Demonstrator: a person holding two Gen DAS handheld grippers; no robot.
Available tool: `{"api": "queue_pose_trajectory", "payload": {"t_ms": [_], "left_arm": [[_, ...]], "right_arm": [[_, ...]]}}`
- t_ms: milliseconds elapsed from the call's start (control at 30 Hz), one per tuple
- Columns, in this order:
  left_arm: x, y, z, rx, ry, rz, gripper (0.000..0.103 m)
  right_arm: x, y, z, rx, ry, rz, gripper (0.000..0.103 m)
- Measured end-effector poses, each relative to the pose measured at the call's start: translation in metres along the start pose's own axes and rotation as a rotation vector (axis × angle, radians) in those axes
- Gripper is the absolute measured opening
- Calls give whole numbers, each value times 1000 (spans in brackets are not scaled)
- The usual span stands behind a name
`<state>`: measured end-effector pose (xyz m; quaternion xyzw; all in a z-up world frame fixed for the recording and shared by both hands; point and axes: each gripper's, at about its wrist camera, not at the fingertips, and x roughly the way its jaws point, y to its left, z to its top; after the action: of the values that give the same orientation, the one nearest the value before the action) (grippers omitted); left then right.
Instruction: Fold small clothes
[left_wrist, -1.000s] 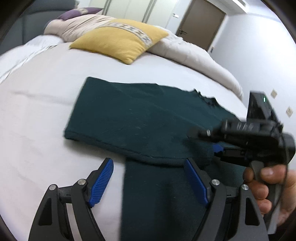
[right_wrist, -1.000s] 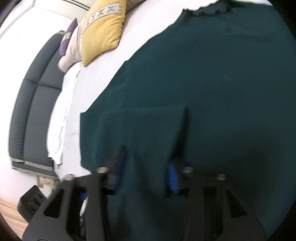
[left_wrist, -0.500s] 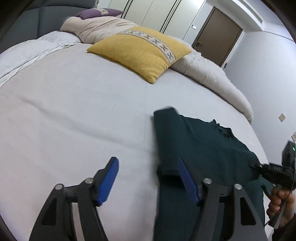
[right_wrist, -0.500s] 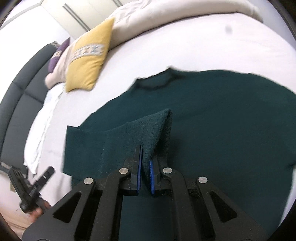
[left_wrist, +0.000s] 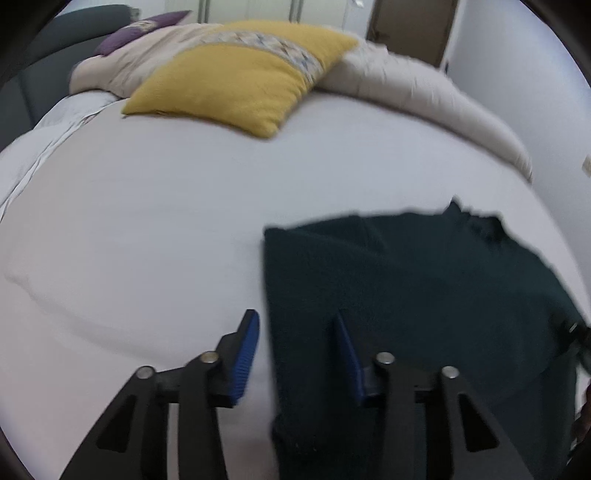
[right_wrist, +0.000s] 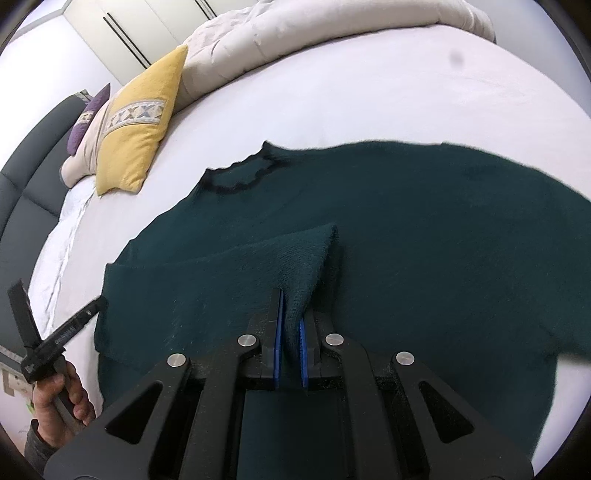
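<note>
A dark green sweater (left_wrist: 424, 295) lies flat on the white bed sheet (left_wrist: 147, 221), neck towards the pillows. My left gripper (left_wrist: 295, 328) straddles the sweater's left edge. Its jaws are closing, the cloth edge lies between them, and the blue pads are still clear of it. In the right wrist view the sweater (right_wrist: 461, 229) fills the middle, and my right gripper (right_wrist: 290, 310) is shut on a raised fold of the sleeve over the body. The left gripper (right_wrist: 55, 339) shows there at the far left, held in a hand (right_wrist: 62, 402).
A yellow pillow (left_wrist: 240, 77) and a beige duvet (left_wrist: 424, 96) lie at the head of the bed, with a purple cushion (left_wrist: 136, 29) and a dark headboard (right_wrist: 29, 177) behind. Wardrobe doors (right_wrist: 122, 33) stand beyond the bed. White sheet surrounds the sweater.
My left gripper has slid left to the sweater's outer edge and its jaws have narrowed. My right gripper has shut on the sleeve fold and drawn it up over the body.
</note>
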<state>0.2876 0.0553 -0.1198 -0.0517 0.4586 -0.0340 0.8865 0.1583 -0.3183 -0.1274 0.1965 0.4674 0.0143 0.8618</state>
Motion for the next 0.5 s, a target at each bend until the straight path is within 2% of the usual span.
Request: {"api": "queue_pose_trajectory", "payload": {"t_ms": [133,267,367,500], "left_arm": [[6,1,-9,-5,-28,6,44],[6,3,-11,-9,-36,2,44],[6,1,-15,-11,-57,15,45],[4,0,-17,-3,-62,30,48]], "right_arm": [[3,-2,9,-23,-11,-58,5],[0,-8,14,-11,-34,-77,5],[3,-6,14,-30,-32,-84,4],[7,-10,14,3,-37,-49,4]]}}
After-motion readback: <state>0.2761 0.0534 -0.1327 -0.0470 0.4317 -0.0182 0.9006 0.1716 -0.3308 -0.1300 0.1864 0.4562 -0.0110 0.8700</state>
